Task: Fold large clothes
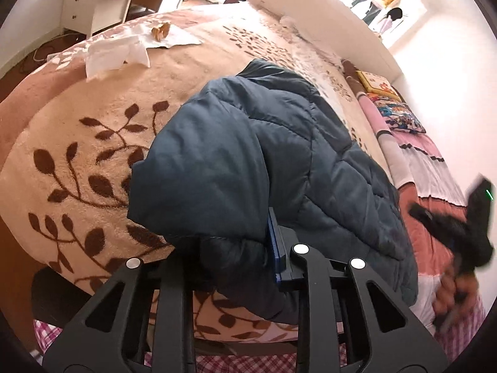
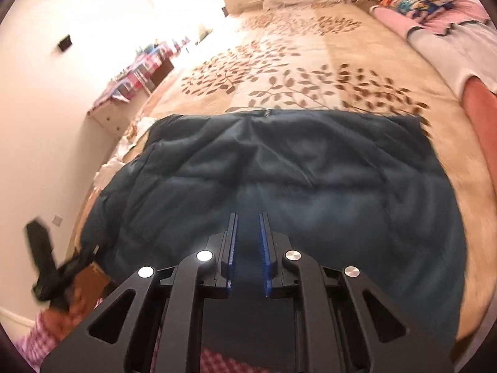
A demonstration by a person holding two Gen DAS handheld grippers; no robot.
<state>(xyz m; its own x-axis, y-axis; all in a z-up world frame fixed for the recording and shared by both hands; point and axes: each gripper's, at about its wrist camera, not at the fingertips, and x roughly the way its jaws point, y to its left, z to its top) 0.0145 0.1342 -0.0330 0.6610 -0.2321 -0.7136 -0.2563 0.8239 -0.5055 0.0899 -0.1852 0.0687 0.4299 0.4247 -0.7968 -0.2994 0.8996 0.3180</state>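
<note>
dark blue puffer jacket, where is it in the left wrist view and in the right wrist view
Left wrist: the jacket fills the centre, bunched up over the left gripper.
Right wrist: the jacket spreads flat across the middle, beyond the right gripper.
Shared landmark: the leaf-patterned blanket underneath.

Bright daylight, window [image 1: 394, 3] glare blown out; fisheye-curved edges, dark corners; motion blur lower sides

both wrist views near jacket [image 1: 264, 161]
</note>
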